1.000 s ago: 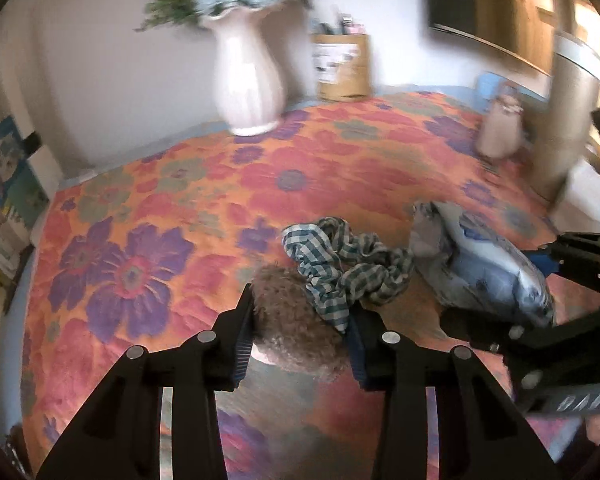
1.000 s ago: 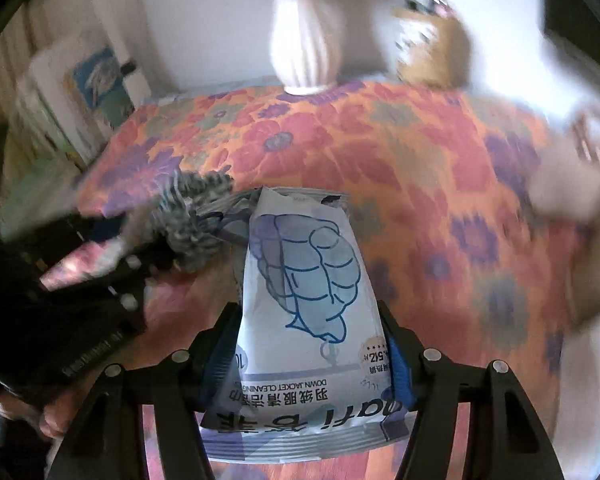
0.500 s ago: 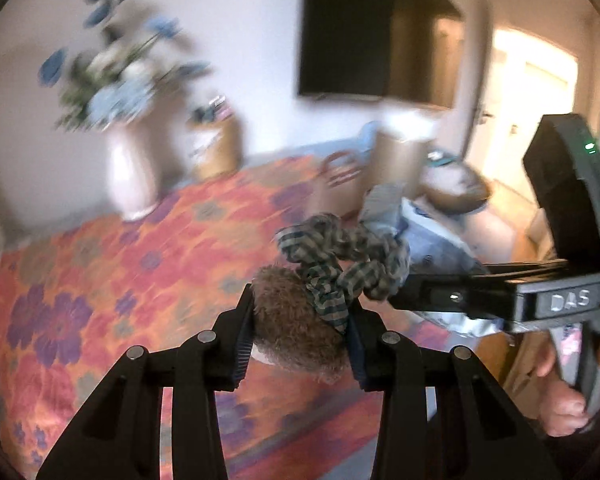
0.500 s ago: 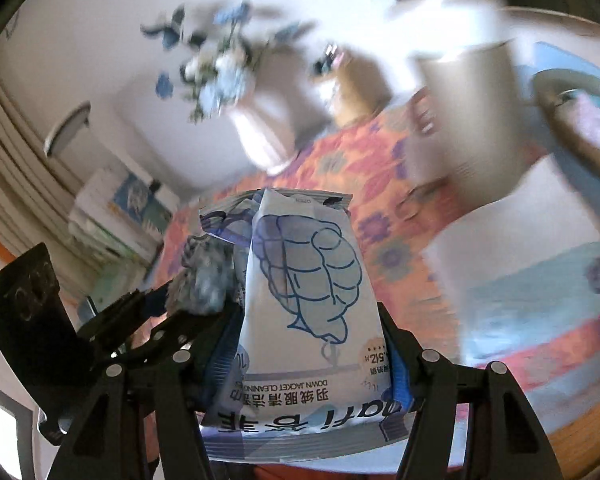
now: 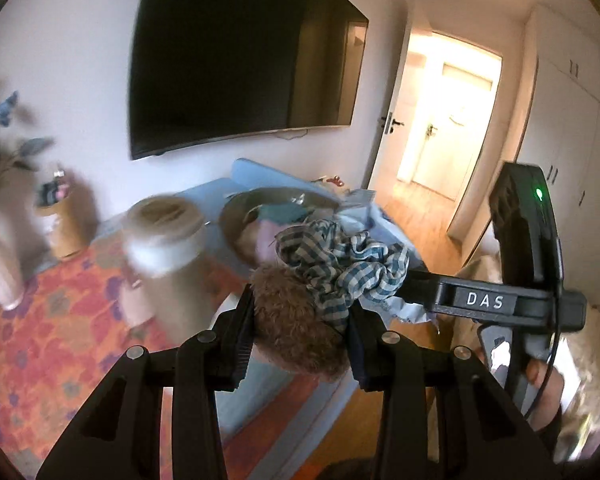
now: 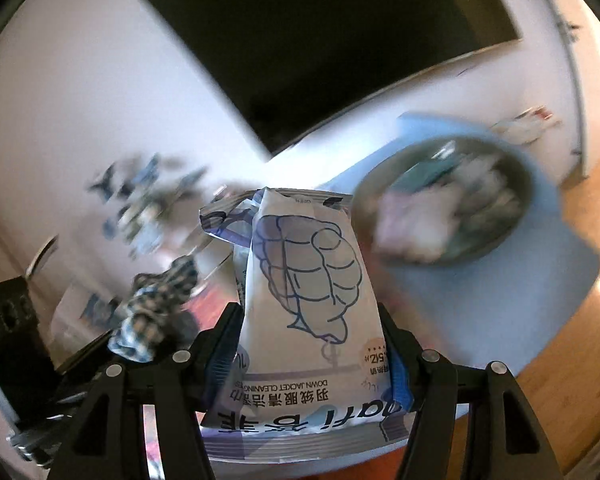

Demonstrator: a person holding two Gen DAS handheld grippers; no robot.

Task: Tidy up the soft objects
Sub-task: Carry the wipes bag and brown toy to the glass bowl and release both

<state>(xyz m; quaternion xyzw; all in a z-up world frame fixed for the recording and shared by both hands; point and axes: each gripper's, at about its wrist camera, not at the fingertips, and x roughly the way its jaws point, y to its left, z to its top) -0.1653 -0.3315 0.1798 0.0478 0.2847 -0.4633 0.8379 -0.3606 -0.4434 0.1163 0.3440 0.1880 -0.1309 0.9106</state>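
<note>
between the left tool [image 5: 300, 334] jaws sit a fuzzy brown puff [image 5: 296, 328] and checked scrunchie [image 5: 340, 264], squashy, gripped mid-body; right tool [image 6: 306, 354] clamps the limp, slippery wipes pack [image 6: 312, 320] low.

Both our wrist cameras look forward along their jaws, tilted slightly down, toward the wall television [image 5: 240, 68]. Below it both views share the round basket [image 6: 516, 216] on the blue mat; the right view sits nearer and rolled.
</note>
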